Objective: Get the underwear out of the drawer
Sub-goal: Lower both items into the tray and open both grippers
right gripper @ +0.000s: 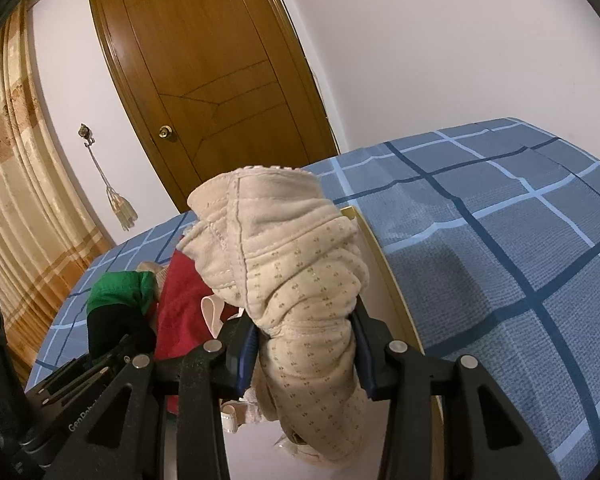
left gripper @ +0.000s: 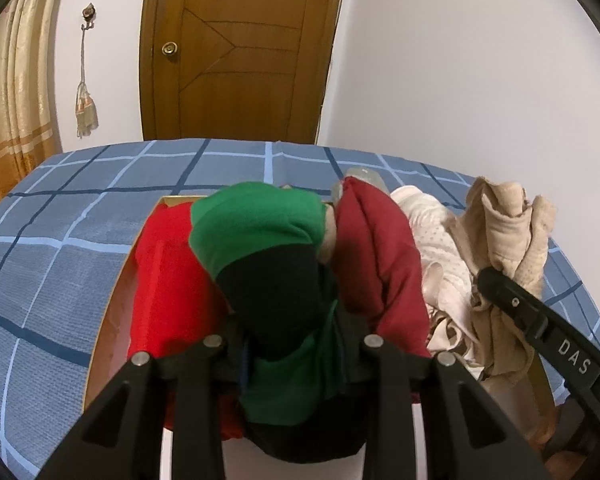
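Observation:
My left gripper [left gripper: 290, 344] is shut on a green and black piece of underwear [left gripper: 268, 248] and holds it up above the open wooden drawer [left gripper: 108, 320]. Bright red [left gripper: 164, 280], dark red [left gripper: 380, 248] and white [left gripper: 440, 248] garments lie in the drawer. My right gripper [right gripper: 306, 344] is shut on a beige dotted piece of underwear [right gripper: 300, 264], lifted above the drawer's right edge [right gripper: 384, 264]. The right gripper also shows in the left wrist view [left gripper: 500, 284], gripping the beige garment [left gripper: 504, 224]. The green and black piece shows in the right wrist view [right gripper: 120, 296].
The drawer stands on a bed with a blue checked sheet [left gripper: 52, 264], which also shows in the right wrist view [right gripper: 500, 240]. A brown wooden door [left gripper: 236, 48] and a white wall are behind. A gold curtain [left gripper: 12, 100] hangs at the left.

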